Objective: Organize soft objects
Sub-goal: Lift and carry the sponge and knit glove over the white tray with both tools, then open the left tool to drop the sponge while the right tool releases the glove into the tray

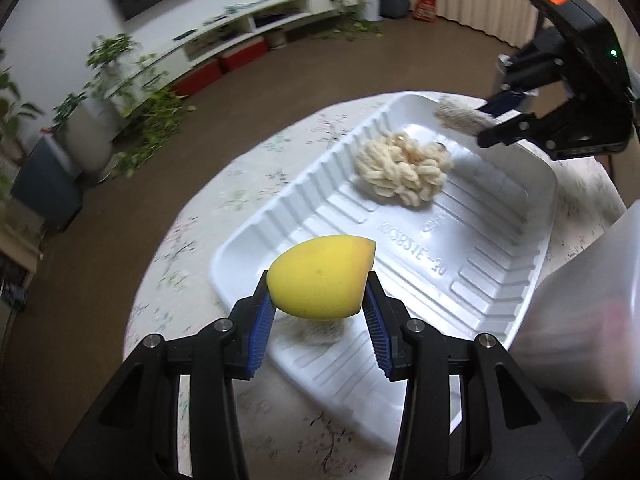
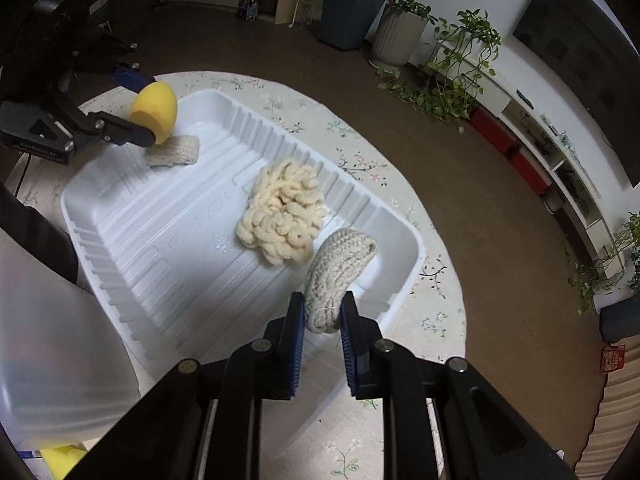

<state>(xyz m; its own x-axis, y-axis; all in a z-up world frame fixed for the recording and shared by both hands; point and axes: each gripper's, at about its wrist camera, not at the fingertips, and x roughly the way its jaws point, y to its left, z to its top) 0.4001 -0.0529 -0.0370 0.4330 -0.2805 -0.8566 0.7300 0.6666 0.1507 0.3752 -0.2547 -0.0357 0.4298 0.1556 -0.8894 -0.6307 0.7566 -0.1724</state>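
Sponge [image 1: 320, 280] between left tongs [image 1: 318, 312]

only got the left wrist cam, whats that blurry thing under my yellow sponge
Observer: A flat knitted pad. It lies in the white tray, just below the yellow sponge held in the left claw. I cannot tell whether they touch.
Operator: is the right claw really gripping its piece
Observer: Yes. The right claw is shut on the lower end of a curved knitted roll, which sticks up above the tray's corner.
Operator: anything still outside the tray
Observer: A second yellow piece peeks out beside the translucent container.
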